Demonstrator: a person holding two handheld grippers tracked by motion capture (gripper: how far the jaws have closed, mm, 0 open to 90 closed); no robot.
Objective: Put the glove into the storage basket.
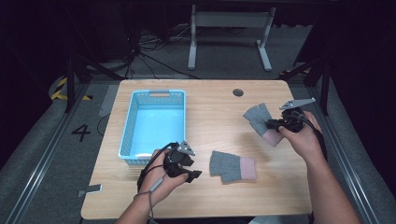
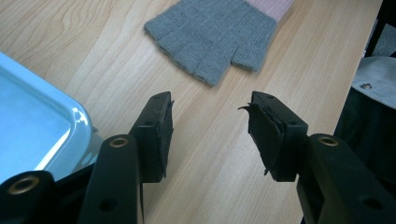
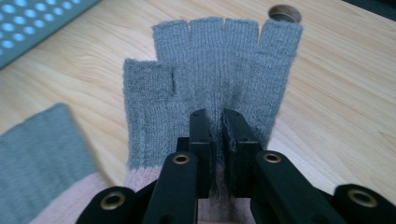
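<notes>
glove (image 3: 210, 88) pinched between right fingers (image 3: 201, 135)

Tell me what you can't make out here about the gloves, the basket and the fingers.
- Held glove: cuff hidden behind the right gripper in the right gripper view.
- Lying glove: pink cuff cut off by the left gripper view's top edge.
- Basket: mostly cropped at that view's left edge.

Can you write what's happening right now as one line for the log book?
right gripper: shut on lifted glove | left gripper: open, nothing held | second glove: flat on table | blue basket: no gloves inside
</notes>
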